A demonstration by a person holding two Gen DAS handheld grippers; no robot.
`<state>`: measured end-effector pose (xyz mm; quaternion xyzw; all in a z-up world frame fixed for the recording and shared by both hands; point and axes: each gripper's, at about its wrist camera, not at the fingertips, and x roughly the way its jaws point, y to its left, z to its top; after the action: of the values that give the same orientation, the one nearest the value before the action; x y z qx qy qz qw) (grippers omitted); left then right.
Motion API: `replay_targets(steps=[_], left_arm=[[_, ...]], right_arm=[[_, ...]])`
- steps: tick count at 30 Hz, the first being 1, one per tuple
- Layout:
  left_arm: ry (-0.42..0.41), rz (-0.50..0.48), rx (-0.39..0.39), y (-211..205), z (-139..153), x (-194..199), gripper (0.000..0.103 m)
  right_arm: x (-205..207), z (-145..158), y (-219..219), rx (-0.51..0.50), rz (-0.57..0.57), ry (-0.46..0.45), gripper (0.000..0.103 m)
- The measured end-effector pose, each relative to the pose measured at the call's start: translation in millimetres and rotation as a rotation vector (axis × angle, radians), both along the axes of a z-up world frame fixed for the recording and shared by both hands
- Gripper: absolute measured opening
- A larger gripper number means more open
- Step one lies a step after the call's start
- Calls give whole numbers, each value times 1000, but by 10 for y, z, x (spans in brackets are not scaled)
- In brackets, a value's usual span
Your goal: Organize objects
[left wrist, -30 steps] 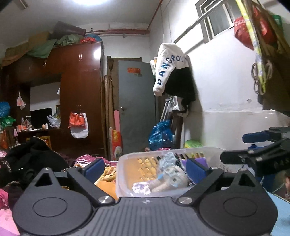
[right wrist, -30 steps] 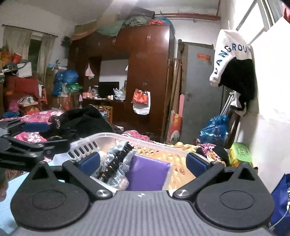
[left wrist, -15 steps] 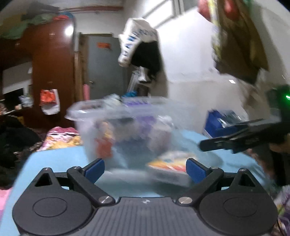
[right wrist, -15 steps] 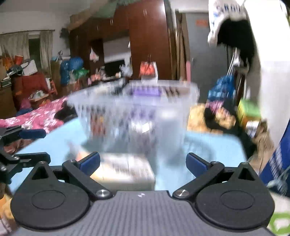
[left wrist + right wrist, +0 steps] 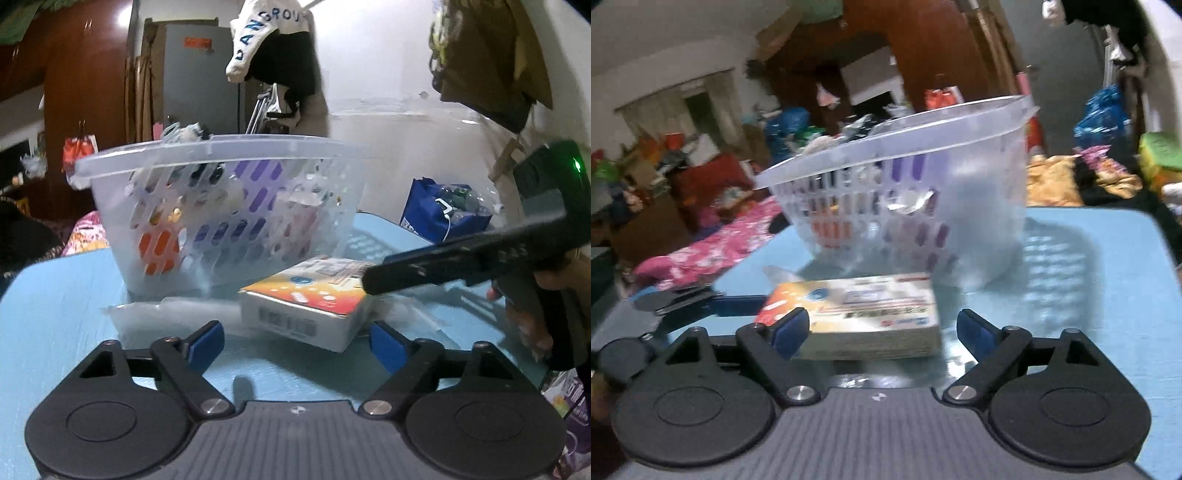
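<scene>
A flat orange-and-white cardboard box [image 5: 864, 314], long axis crosswise, lies at twelve o'clock just ahead of the nearer right gripper [image 5: 882, 332], whose empty jaws, like the left gripper's [image 5: 295, 341], have just been narrowing.

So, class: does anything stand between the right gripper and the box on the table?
Nothing visible does. The right gripper is open, its jaws just narrowed, and the box lies directly ahead on the blue table, with the basket beyond it.
</scene>
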<state>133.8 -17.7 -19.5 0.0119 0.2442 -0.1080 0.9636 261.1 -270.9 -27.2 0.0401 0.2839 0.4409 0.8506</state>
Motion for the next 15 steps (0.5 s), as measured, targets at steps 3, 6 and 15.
replay_targets(steps=[3,6,15], left_arm=[[15,0,-32,143,8,20,85],[32,-9,-59,218,17,75,79],[13,-19,-18,182,37,101,66]], right_arm=[[-38,0,5,12,54,-4,90],[-72,13,31,1,70,-17,89],[-194,-15,143,-50,101,-39,64]])
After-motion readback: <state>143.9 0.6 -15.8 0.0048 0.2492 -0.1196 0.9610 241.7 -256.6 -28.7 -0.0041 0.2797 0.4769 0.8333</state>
